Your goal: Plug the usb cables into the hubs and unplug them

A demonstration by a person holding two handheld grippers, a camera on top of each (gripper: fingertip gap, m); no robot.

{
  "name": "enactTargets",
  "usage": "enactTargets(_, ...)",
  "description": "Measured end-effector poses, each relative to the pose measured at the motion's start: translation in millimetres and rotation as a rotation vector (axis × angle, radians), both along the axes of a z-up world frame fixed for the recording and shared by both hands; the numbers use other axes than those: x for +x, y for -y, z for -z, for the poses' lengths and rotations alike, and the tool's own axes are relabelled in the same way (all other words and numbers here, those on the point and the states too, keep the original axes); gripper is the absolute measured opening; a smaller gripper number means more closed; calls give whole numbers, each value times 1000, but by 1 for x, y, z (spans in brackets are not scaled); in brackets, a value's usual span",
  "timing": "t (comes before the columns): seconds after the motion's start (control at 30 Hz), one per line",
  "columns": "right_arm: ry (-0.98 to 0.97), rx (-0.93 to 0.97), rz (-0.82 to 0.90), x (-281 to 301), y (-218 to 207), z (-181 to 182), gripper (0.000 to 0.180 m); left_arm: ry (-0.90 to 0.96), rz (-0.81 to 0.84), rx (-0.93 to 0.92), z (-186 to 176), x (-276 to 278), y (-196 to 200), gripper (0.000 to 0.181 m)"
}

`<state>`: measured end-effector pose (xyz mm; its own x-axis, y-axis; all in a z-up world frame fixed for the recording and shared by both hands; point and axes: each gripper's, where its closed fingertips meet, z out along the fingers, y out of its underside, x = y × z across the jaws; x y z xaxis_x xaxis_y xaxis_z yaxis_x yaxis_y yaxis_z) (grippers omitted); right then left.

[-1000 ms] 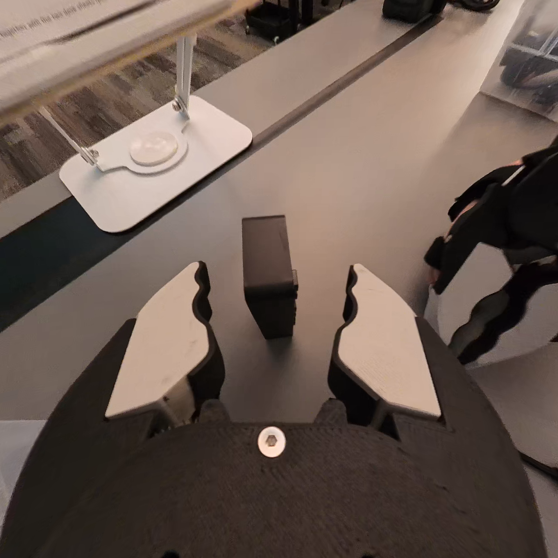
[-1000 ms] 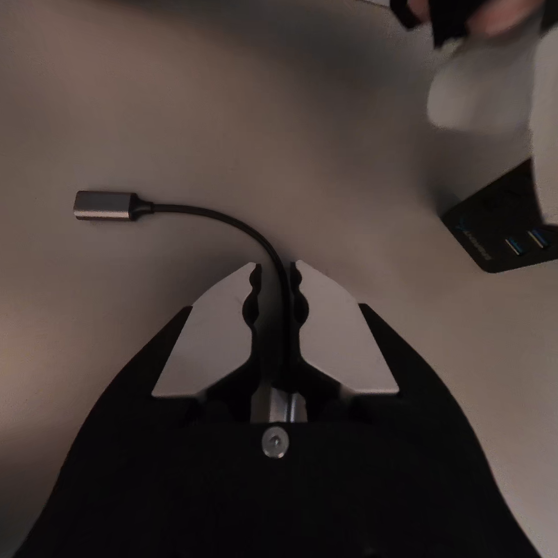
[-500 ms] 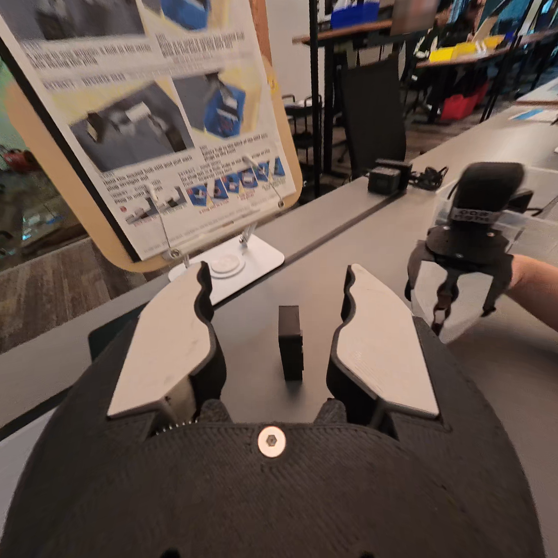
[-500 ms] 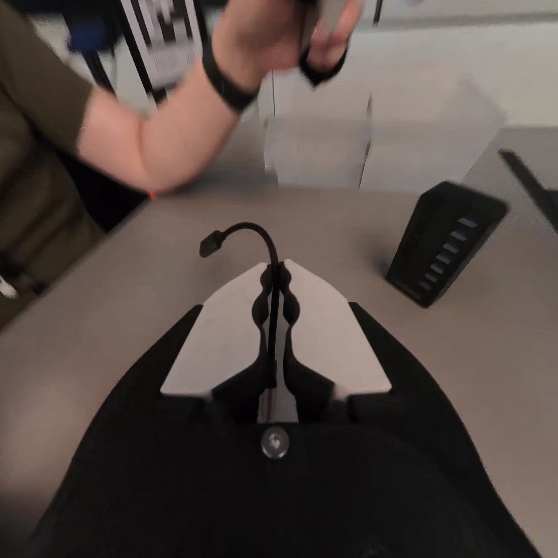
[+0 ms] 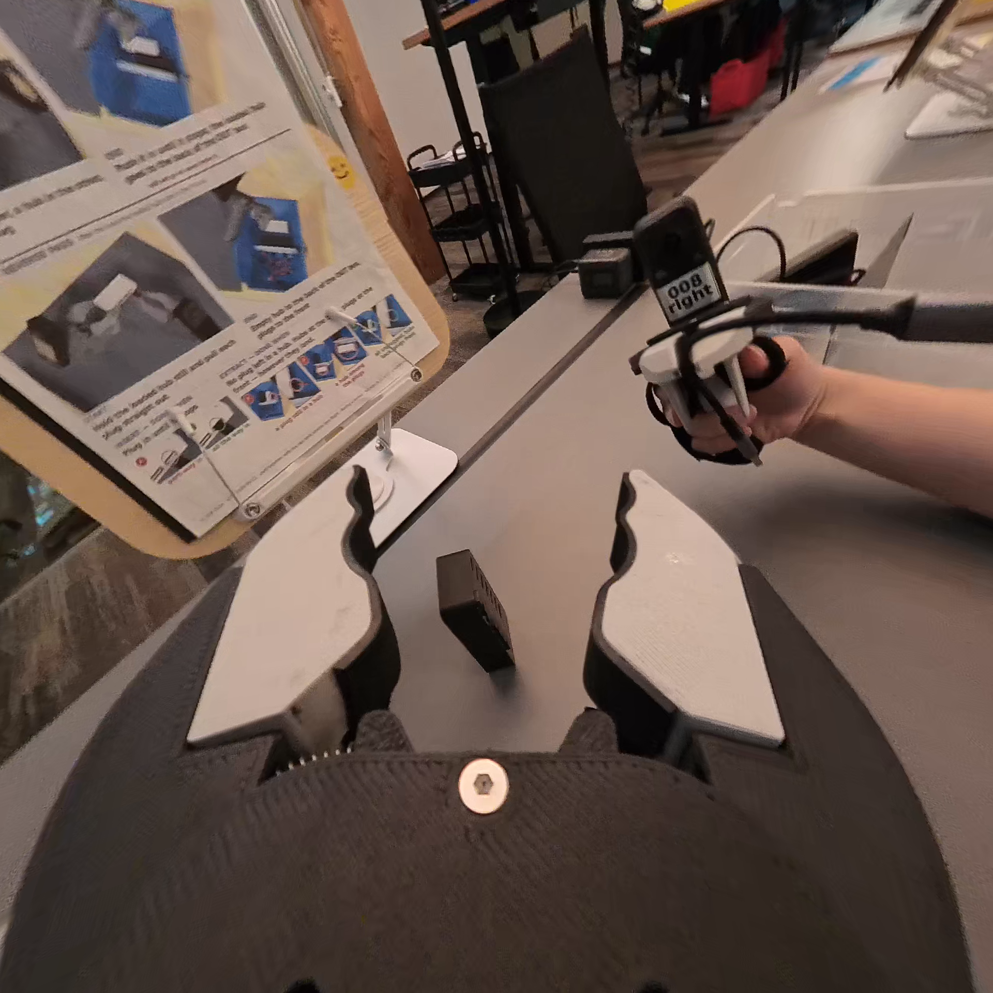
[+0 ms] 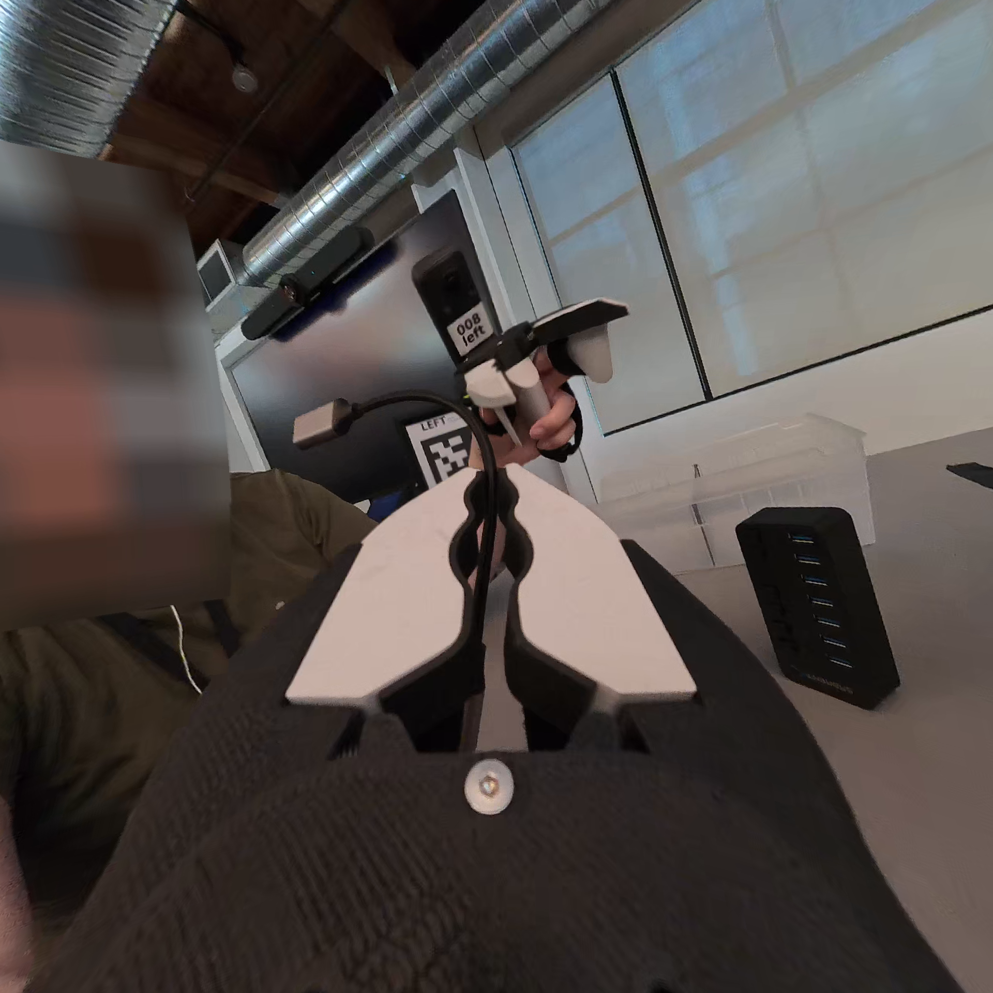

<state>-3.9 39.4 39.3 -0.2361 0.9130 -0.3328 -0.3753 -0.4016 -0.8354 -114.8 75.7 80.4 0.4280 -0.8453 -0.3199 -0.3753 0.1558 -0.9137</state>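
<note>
Ribbed right tool [image 6: 490,486] pinches thin black cable [image 6: 482,537] (metal plug aloft); left tool [image 5: 491,497] gapes above boxy hub [image 5: 473,610].

the left tongs [image 5: 490,529] have a broad black ribbed body with a silver hex screw [image 5: 482,785] at its centre. two white-faced fingers [image 5: 301,612] with wavy black inner edges rise from it. the right tongs [image 6: 491,478] are built alike: black ribbed shell, silver screw [image 6: 488,789], white finger plates [image 6: 585,596] over scalloped black pads. seen from afar, each unit carries a black camera block with a white label and a white handle frame. the person wears an olive sleeve [image 6: 279,516].
</note>
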Motion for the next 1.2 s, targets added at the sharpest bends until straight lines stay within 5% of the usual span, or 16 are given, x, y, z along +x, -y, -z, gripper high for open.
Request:
enactTargets(0.3, -32, -33, 17, 5, -5, -4, 4, -149, 51, 75, 25, 33, 20, 80)
enactTargets(0.57, -322, -217, 174, 19, -41, -41, 4, -81, 213, -188, 51, 62, 39, 68)
enactTargets(0.93, -287, -61, 360, -33, -13, -86, 5, 20, 377, -488, 57, 76, 61, 38)
enactTargets(1.03, -274, -12, 400, -45, -4, -95, 5, 55, 417, -478, 43, 69, 66, 7)
enactTargets(1.2, -219, 73, 447, -52, 4, -102, 5, 23, 443, -472, 37, 63, 72, 6)
